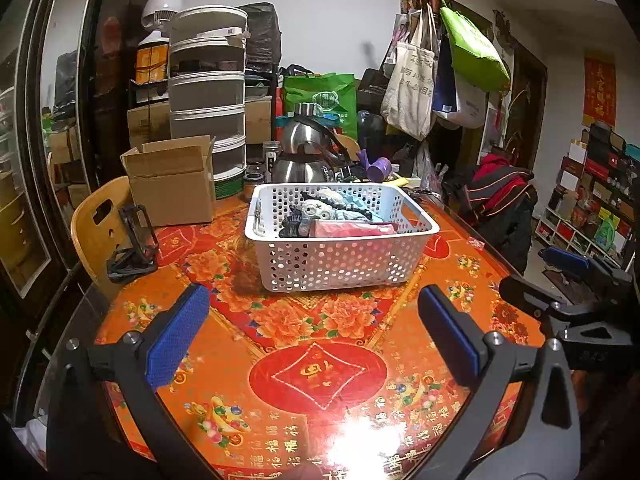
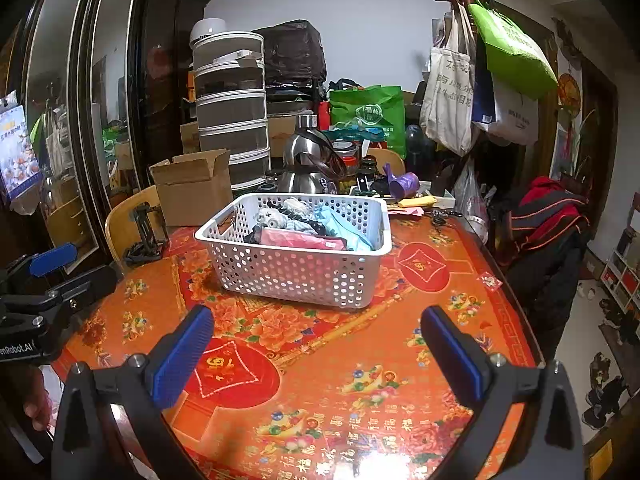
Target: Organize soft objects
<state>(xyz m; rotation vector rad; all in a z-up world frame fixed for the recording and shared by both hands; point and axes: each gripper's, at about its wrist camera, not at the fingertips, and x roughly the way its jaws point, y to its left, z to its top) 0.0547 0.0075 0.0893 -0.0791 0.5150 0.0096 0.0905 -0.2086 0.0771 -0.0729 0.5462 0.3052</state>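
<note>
The basket of soft things sits mid-table on the red and orange tablecloth, straight ahead of both tongs and well apart from them, its long side running left to right across both views. Inside lie a grey plush toy, a pink folded cloth and a pale blue cloth, all below or near the rim. The left gripper and right gripper hover low over the near table edge, side by side, level, jaws spread wide and empty. Neither looks clearly nearer; reaching in calls for a forward move over the near wall.
</note>
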